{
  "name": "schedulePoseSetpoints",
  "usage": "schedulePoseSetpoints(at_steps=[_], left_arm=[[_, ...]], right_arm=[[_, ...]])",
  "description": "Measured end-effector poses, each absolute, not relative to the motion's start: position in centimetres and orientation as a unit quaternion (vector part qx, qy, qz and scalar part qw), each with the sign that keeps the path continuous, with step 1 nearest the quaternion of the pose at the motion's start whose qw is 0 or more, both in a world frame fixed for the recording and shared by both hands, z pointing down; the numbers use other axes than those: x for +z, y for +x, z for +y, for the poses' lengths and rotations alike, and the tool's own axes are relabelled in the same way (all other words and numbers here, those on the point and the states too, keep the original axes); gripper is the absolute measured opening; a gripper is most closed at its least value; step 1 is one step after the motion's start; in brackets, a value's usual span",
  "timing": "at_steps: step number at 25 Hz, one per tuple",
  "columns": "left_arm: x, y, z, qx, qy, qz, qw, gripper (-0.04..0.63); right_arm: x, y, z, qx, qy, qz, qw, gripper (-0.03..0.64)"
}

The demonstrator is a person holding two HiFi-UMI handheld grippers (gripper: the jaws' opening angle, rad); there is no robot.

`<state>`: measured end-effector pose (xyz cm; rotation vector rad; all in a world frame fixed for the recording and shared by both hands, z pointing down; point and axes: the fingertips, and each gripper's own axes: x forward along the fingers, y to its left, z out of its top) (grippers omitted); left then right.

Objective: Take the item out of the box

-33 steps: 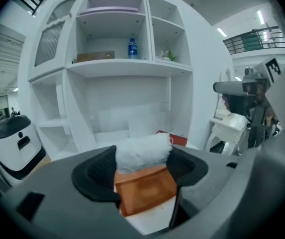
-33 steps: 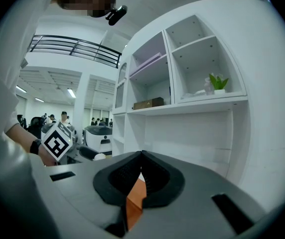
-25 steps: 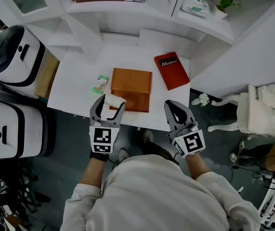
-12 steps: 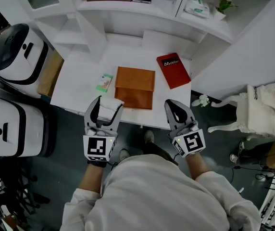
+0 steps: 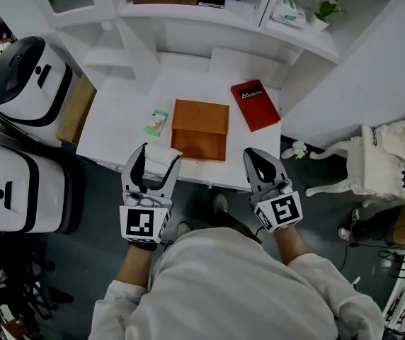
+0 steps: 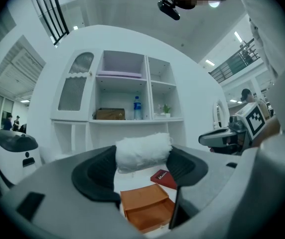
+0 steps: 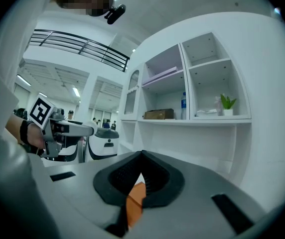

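Left gripper [image 5: 157,159] fingers clamp white fluffy roll [image 6: 142,151]; right gripper [image 5: 258,154] fingers closed, empty; brown box [image 5: 200,129] open on surface [image 5: 117,129].

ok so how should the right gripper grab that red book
Probably across its two long edges, coming down from above. The red book lies flat and skewed on the table, so its faces can't be pinched; turn the right gripper to match the skew and open its shut jaws first.

White table [image 5: 117,129]: brown box [image 5: 200,128] centre, red book [image 5: 255,105] right, green packet [image 5: 156,122] left.
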<state>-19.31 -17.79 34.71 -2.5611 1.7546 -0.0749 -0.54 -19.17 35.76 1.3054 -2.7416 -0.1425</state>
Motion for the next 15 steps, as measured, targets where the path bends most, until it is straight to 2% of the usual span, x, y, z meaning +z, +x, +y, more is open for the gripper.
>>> schedulePoseSetpoints(at_steps=[15], left_arm=[[34.71, -19.19, -17.28, -0.026, -0.822, 0.568, 0.016, 0.310]], right_arm=[[35.61, -0.54, -18.82, -0.051, 0.426, -0.902, 0.048, 0.021]])
